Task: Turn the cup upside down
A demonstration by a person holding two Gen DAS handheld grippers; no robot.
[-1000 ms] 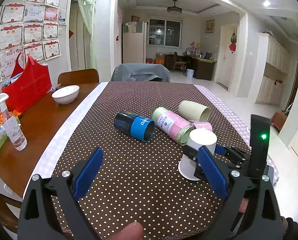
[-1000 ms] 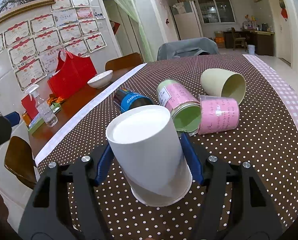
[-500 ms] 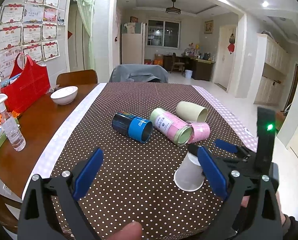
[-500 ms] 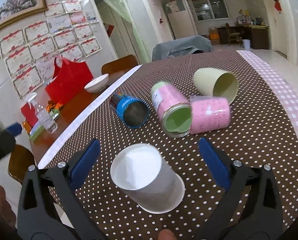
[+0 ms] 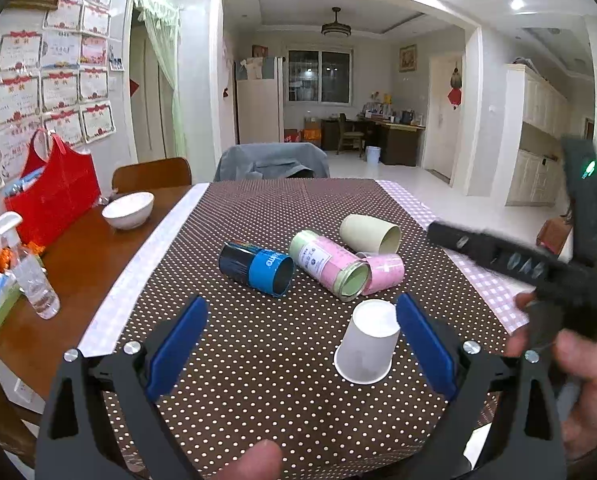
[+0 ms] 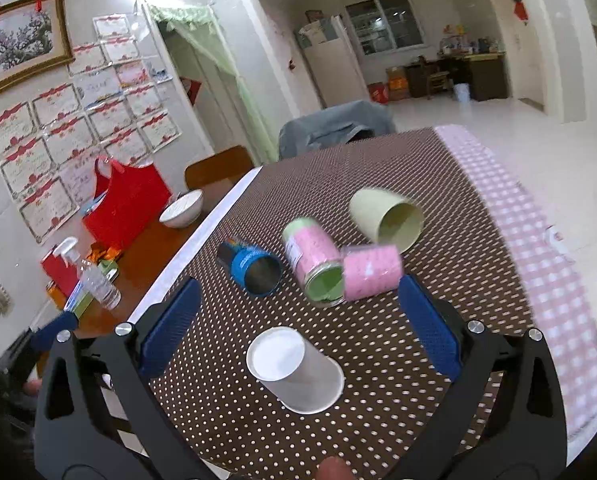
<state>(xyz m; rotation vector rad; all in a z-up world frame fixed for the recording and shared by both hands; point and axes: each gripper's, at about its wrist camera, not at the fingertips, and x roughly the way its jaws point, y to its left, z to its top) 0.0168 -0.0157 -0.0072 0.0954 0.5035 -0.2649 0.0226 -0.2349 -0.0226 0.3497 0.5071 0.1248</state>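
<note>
A white paper cup [image 5: 366, 342] stands upside down on the dotted brown tablecloth [image 5: 258, 360], mouth on the cloth; it also shows in the right wrist view [image 6: 294, 368]. My right gripper [image 6: 298, 324] is open and empty, raised above and behind the cup, not touching it. My left gripper [image 5: 298, 340] is open and empty, hovering over the near table with the cup just inside its right finger [image 5: 426, 344]. The right gripper's black body [image 5: 538, 264] shows blurred at the right of the left wrist view.
Several cups lie on their sides beyond the white one: a blue one [image 5: 258, 266], a pink-and-green one [image 5: 330, 266], a small pink one [image 5: 384, 272] and a cream one [image 5: 372, 232]. A white bowl [image 5: 128, 210], red bag [image 5: 54, 192] and spray bottle [image 5: 26, 268] stand at the left.
My right gripper opened, let go of the white cup and pulled up and back. The cup stays upside down on the cloth. The left gripper rose slightly.
</note>
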